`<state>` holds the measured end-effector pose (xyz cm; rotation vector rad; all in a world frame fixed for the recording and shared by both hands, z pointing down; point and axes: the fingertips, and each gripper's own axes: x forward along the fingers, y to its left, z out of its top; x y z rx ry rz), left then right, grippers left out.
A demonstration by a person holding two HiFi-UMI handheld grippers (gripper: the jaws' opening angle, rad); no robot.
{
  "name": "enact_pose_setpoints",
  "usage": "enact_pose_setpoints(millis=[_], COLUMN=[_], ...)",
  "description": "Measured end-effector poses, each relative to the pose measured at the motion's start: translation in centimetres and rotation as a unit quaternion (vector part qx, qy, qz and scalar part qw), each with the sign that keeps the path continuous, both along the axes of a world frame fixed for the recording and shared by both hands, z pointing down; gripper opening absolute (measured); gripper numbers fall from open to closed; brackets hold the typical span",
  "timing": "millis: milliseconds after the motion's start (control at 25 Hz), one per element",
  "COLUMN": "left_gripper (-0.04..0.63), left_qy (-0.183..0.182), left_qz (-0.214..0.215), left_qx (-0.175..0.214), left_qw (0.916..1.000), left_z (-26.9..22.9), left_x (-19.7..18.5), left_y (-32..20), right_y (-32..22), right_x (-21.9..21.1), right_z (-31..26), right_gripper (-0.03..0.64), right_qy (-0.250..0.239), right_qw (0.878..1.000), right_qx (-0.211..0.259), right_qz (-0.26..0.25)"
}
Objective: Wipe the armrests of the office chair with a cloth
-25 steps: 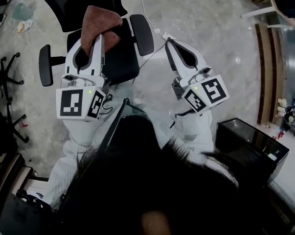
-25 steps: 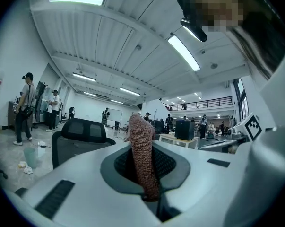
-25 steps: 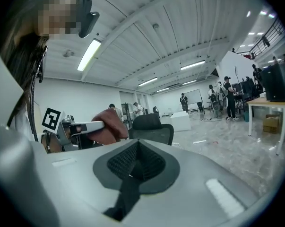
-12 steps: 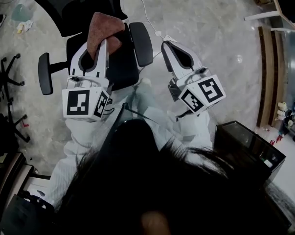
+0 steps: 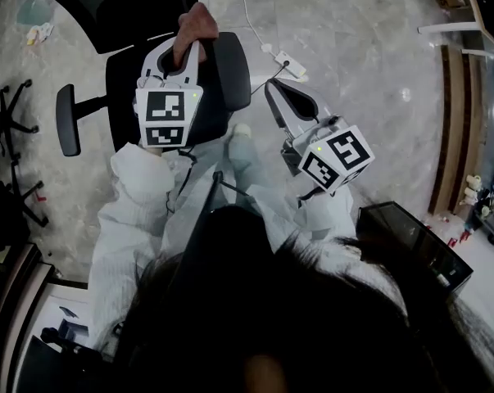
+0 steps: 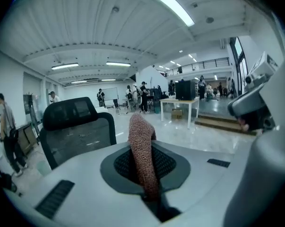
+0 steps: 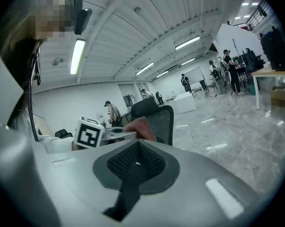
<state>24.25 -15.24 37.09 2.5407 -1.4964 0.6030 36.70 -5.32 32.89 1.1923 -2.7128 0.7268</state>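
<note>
Marbled grey floor (image 5: pixel 353 39) all round, seen from steeply above, with a white power strip (image 5: pixel 290 64) and its cable (image 5: pixel 242 2) lying on it. At far left, one armrest (image 5: pixel 65 119) of the black office chair (image 5: pixel 120 11), bare and well apart from both grippers. Next along, the dark seat (image 5: pixel 122 84). Over the seat's right side, left gripper (image 5: pixel 189 49), jaws clamped on a reddish-brown cloth (image 5: pixel 199 21), pinched at a bunched fold with the rest standing out beyond the tips. Cloth just beside the far end of the other armrest (image 5: pixel 233 64); whether touching it, not clear from any view. Further right, right gripper (image 5: pixel 271 87), jaws closed together with nothing between them, hanging over the floor beside the chair. At far right, a black box (image 5: pixel 410 252).

Cloth probably soft, light and limp: nothing to break, but apt to slip free if pinched by a thin edge. Best taken by a thick gathered fold, as now, leaving enough loose to lie flat along the armrest pad. Likely enough to press lightly.
</note>
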Motion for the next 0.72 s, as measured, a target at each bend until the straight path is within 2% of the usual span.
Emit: enact_pose_setpoints(millis=[120, 200, 280, 480, 560, 720], left_gripper=[0.025, 0.025, 0.025, 0.025, 0.025, 0.025], left_qy=[-0.085, -0.138, -0.175, -0.207, -0.225, -0.250], left_qz=[0.036, 0.058, 0.067, 0.035, 0.060, 0.132], left_qx=[-0.030, -0.051, -0.071, -0.081, -0.108, -0.173], left_qw=[0.9953, 0.9873, 0.9798, 0.9743, 0.9664, 0.9436], left_z=[5.1, 8.8, 12.1, 17.5, 19.7, 23.6], left_x=[1.7, 2.8, 3.5, 4.1, 5.2, 7.7], left_y=[-3.4, -5.4, -7.0, -9.8, -9.4, -7.0], right_y=[0.6, 0.7, 0.8, 1.2, 1.4, 0.7], right_x=[0.6, 1.6, 2.5, 4.8, 5.8, 7.1], right_z=[3.1, 5.2, 7.2, 11.1, 12.3, 13.7], right_gripper=[0.002, 0.002, 0.002, 0.002, 0.002, 0.002], right_qy=[-0.012, -0.013, -0.015, -0.032, -0.034, -0.051], right_qw=[0.999, 0.998, 0.996, 0.989, 0.986, 0.982], right_qx=[-0.039, -0.065, -0.087, -0.134, -0.153, -0.170], right_qz=[-0.002, 0.008, 0.022, 0.044, 0.052, 0.070])
